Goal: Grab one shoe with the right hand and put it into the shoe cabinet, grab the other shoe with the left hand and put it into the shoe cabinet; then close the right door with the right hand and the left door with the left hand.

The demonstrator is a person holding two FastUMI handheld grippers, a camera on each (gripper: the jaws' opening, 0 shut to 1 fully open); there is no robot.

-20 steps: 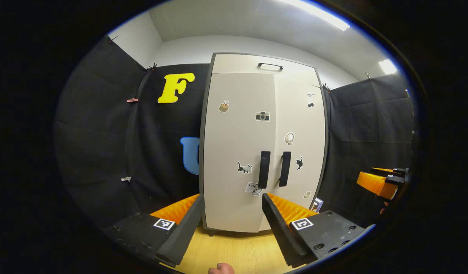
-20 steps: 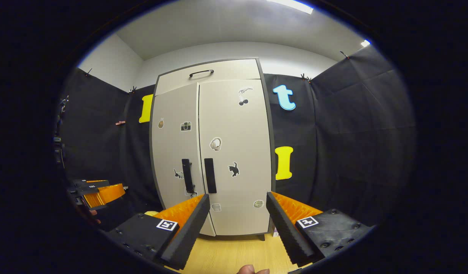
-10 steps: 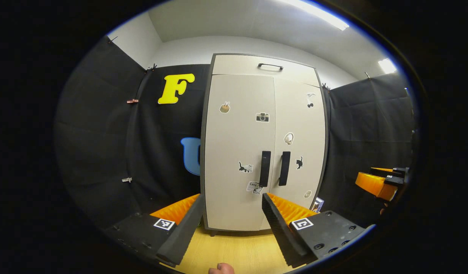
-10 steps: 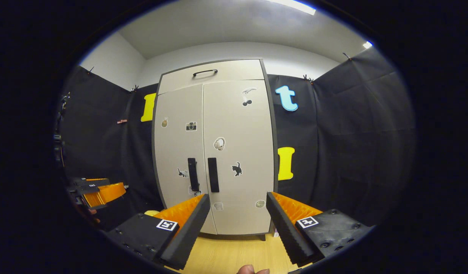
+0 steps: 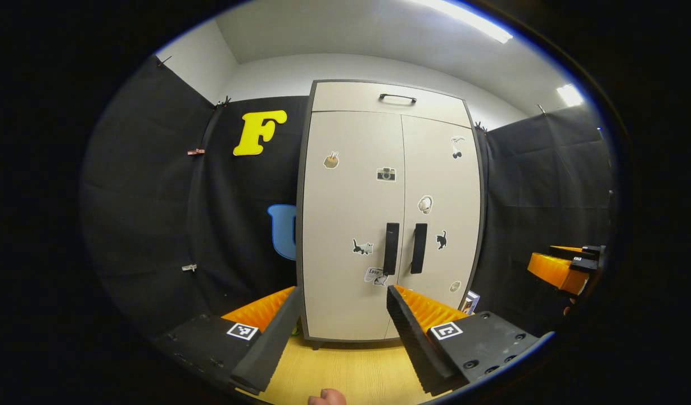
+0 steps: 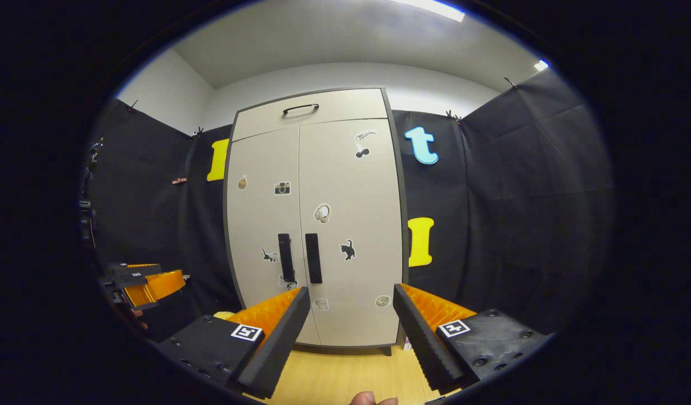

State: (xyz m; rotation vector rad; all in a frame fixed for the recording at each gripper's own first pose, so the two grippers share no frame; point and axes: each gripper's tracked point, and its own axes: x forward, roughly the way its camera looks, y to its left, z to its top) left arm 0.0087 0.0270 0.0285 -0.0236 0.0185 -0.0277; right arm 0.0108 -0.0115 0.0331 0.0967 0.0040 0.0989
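Both doors of the tall beige sticker-covered shoe cabinet (image 5: pixel 390 225) at twelve o'clock look closed; left gripper (image 5: pixel 341 306) and right gripper (image 6: pixel 351 306) gape empty. The task seems finished; only withdrawal likely remains.

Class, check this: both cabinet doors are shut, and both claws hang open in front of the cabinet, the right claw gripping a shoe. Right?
Not quite. The right claw grips nothing, as the right gripper view shows. Both doors of the cabinet are shut, and the left claw hangs open too.
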